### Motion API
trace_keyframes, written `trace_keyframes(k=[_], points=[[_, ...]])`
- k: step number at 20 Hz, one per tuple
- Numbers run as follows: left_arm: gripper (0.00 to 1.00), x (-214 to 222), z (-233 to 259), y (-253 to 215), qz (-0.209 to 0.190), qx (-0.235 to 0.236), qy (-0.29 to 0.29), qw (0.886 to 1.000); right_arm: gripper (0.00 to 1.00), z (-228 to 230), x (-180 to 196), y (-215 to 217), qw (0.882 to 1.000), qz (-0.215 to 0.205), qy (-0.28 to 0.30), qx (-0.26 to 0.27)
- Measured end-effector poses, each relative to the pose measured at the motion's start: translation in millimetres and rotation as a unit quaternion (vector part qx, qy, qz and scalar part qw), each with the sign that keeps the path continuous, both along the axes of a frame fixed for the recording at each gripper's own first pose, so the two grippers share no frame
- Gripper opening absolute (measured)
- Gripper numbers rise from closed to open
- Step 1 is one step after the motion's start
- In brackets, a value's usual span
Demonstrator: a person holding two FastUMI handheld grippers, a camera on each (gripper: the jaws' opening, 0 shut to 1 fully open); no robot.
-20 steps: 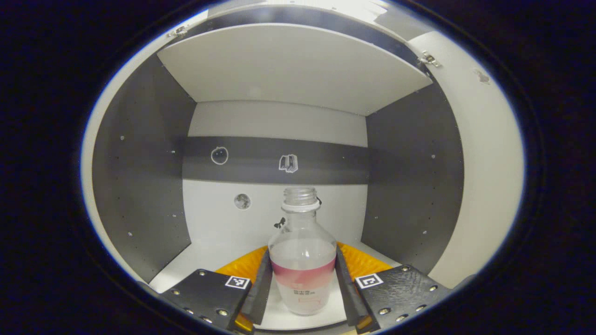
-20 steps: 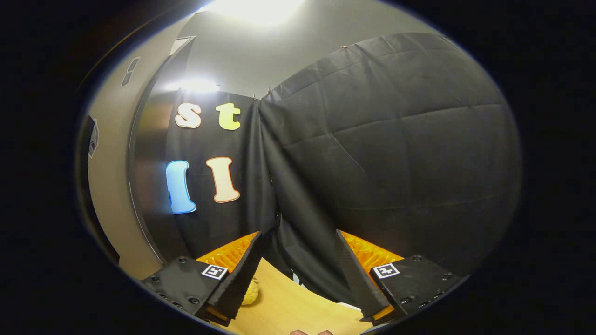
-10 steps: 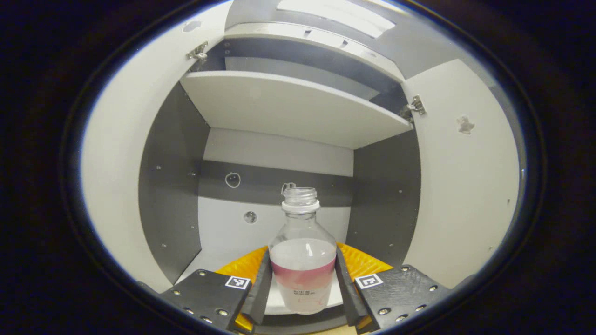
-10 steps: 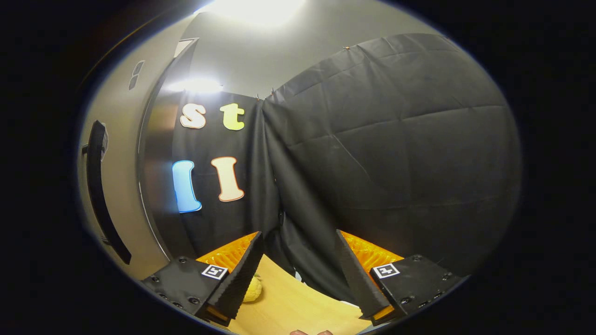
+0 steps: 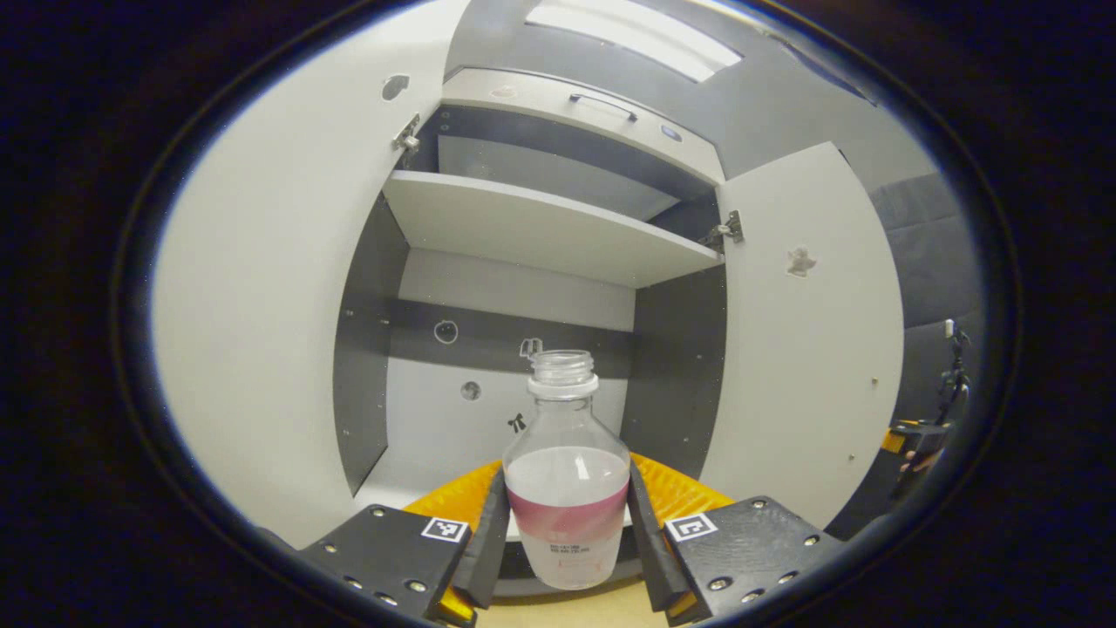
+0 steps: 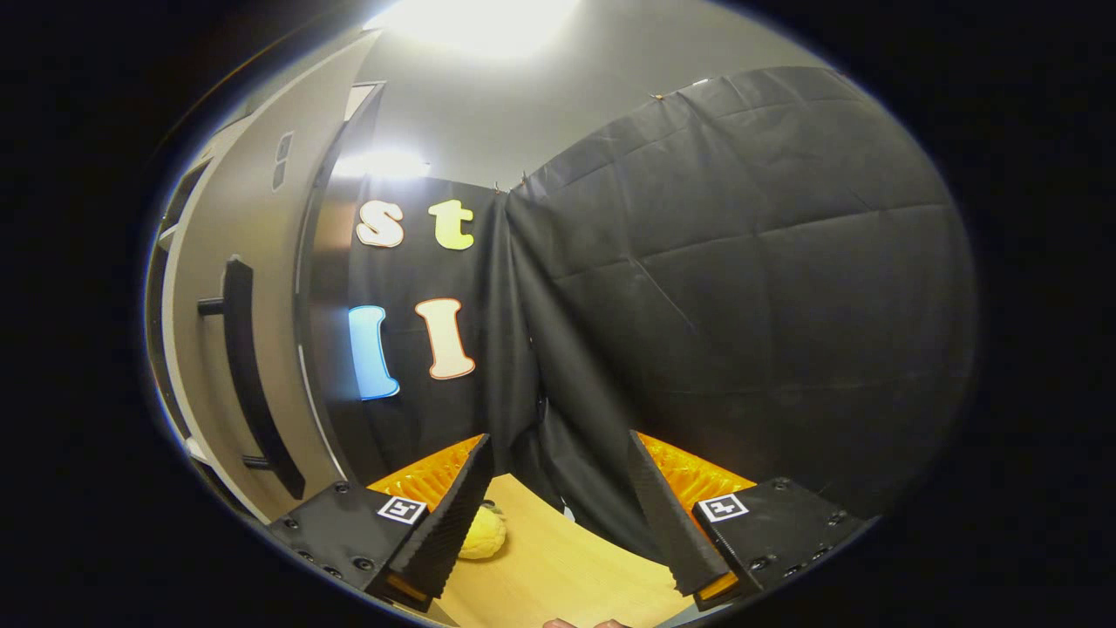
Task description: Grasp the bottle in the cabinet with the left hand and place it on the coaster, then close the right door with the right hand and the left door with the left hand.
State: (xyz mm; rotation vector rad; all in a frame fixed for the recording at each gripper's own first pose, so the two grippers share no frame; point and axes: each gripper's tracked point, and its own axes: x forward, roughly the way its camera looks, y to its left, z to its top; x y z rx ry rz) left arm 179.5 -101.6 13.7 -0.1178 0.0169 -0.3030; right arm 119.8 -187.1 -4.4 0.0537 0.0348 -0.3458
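In the left gripper view, the left gripper (image 5: 567,532) is clamping the bottle (image 5: 567,488) at the lower centre of the frame, both fingers pressing on its sides around the coloured band. The bottle is standing upright between them, uncapped, with clear liquid reaching partway up. Behind it the cabinet (image 5: 523,288) is standing open: the left door (image 5: 261,288) is swung out across the left of the frame, the right door (image 5: 806,349) across the right. A shelf (image 5: 540,227) is crossing the upper middle. At the far right edge the right gripper (image 5: 915,440) is showing small and distant.

I judge the first step to be in hand: the bottle is gripped and looks clear of the cabinet floor. The coaster is nowhere that I can locate, so the next move is calling for carrying the bottle level to it and lowering it gently.

In the right gripper view, the right gripper (image 6: 558,523) is waiting with its fingers apart and nothing between them, over a wooden tabletop (image 6: 558,576). A yellow object (image 6: 484,534) is lying just beside the left finger. A door with a dark handle (image 6: 248,366) is showing at the left edge.
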Motion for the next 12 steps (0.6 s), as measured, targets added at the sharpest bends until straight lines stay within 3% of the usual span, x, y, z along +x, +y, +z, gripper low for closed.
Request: trace_keyframes(k=[12], points=[[0.67, -101.6, -144.1, -27.0, -0.075, 0.012, 0.072, 0.995, 0.94, 11.4, -59.5, 27.5, 1.0, 0.015, 0.002, -0.006]])
